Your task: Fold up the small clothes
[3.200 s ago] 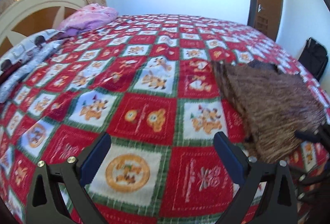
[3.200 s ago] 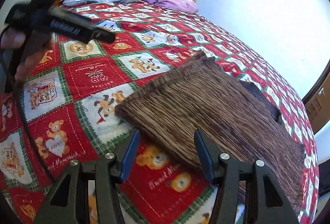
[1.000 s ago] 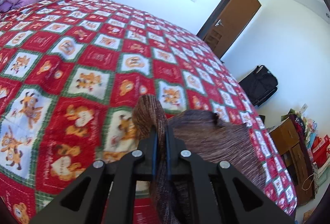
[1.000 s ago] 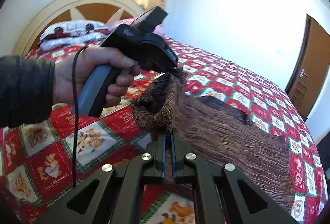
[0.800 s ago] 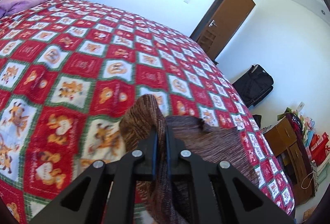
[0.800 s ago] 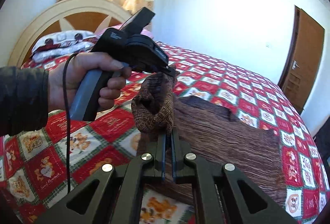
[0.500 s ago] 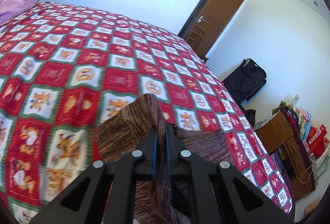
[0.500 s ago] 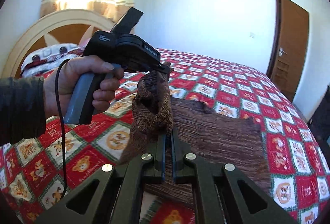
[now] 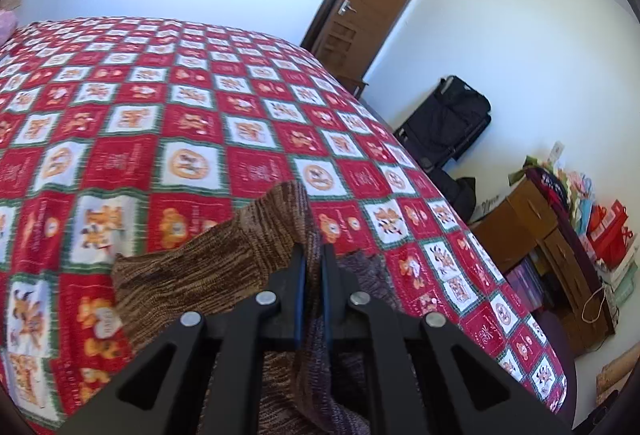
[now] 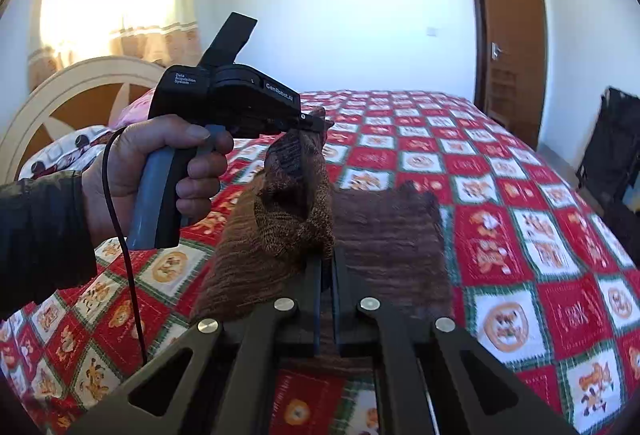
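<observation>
A brown knitted garment (image 10: 384,235) lies on the red patterned bedspread (image 10: 520,195), its near edge lifted off the bed. My right gripper (image 10: 327,263) is shut on one raised corner of it. In the same view a person's hand holds my left gripper (image 10: 316,123), which pinches the other raised corner higher up. From the left wrist view, my left gripper (image 9: 311,255) is shut on a bunched fold of the brown garment (image 9: 224,263), which drapes down to the left and under the fingers.
A wooden door (image 9: 372,7) stands beyond the bed's far corner, with a black bag (image 9: 448,123) and a cluttered wooden cabinet (image 9: 560,243) on the right. The headboard (image 10: 72,95) and pillows (image 10: 60,151) are at the left of the right wrist view.
Both grippers have carried the lifted garment edge across the bed toward the door side and slightly up. The garment's far part stays flat. Both grips held throughout.
</observation>
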Demonstrator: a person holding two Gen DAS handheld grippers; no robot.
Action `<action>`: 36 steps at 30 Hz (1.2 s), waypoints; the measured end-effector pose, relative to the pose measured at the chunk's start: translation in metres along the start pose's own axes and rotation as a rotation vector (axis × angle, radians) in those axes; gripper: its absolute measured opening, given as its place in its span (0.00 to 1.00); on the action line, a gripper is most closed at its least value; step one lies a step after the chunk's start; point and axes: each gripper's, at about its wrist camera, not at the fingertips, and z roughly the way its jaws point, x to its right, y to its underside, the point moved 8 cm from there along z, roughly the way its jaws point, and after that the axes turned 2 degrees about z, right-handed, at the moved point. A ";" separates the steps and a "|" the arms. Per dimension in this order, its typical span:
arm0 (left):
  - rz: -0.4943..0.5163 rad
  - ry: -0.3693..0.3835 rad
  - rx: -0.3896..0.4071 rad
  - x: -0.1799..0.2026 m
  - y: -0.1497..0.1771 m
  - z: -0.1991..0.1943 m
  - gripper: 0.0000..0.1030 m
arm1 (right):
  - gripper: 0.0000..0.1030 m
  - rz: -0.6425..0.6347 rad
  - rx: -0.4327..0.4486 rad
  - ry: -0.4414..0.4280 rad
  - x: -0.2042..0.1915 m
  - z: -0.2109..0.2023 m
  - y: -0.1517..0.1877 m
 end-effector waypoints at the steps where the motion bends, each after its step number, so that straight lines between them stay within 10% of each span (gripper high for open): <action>1: 0.006 0.004 -0.008 0.005 0.001 0.005 0.07 | 0.03 0.010 -0.004 0.003 0.004 -0.001 0.002; 36: 0.243 -0.095 -0.140 0.085 0.044 0.094 0.10 | 0.01 0.369 -0.175 0.087 0.115 0.003 0.078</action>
